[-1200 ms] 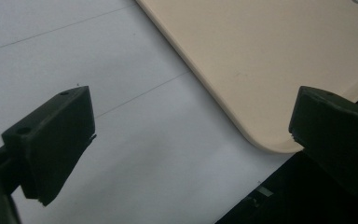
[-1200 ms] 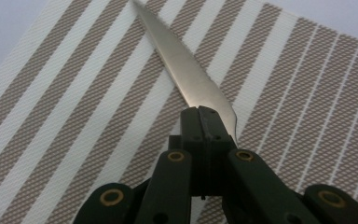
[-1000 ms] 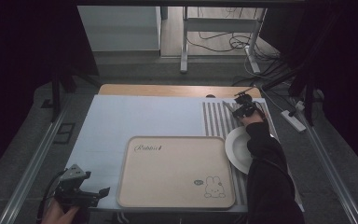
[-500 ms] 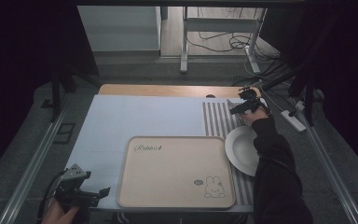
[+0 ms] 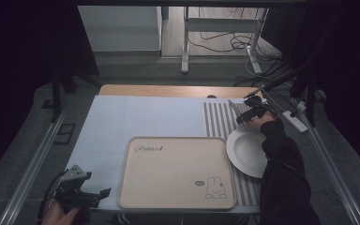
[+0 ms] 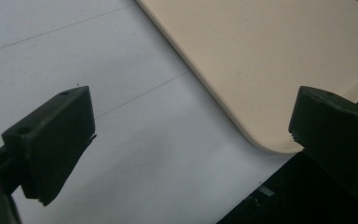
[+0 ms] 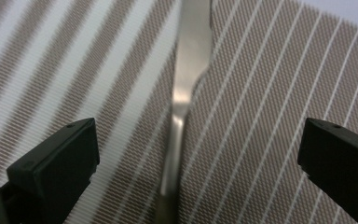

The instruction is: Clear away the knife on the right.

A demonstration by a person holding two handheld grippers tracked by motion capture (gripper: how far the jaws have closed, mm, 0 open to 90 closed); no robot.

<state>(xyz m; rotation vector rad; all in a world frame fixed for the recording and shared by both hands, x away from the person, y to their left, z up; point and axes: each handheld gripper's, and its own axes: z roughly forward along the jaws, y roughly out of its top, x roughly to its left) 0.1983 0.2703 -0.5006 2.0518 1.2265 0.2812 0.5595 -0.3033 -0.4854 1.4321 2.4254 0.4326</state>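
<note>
A steel knife (image 7: 186, 93) lies flat on the brown-and-white striped placemat (image 7: 284, 93), its blade pointing away. My right gripper (image 7: 198, 140) hangs just above it; its jaws have just been opening and now stand wide, the knife lying between them untouched. In the high view the right gripper (image 5: 242, 117) is at the far right of the table beside the knife (image 5: 233, 108). My left gripper (image 5: 97, 184) rests open near the front left edge, empty, over the pale mat next to the corner of the beige tray (image 6: 261, 56).
A beige tray (image 5: 168, 187) with a rabbit print fills the front middle. A white plate (image 5: 246, 150) sits on the striped placemat (image 5: 218, 119) right of the tray. The person's dark sleeve (image 5: 286, 187) crosses the front right. The table's front edge drops off just behind the left gripper.
The right gripper's jaws have opened over the knife. The right forearm has shifted slightly, uncovering more of the plate. The left gripper has stayed put.
</note>
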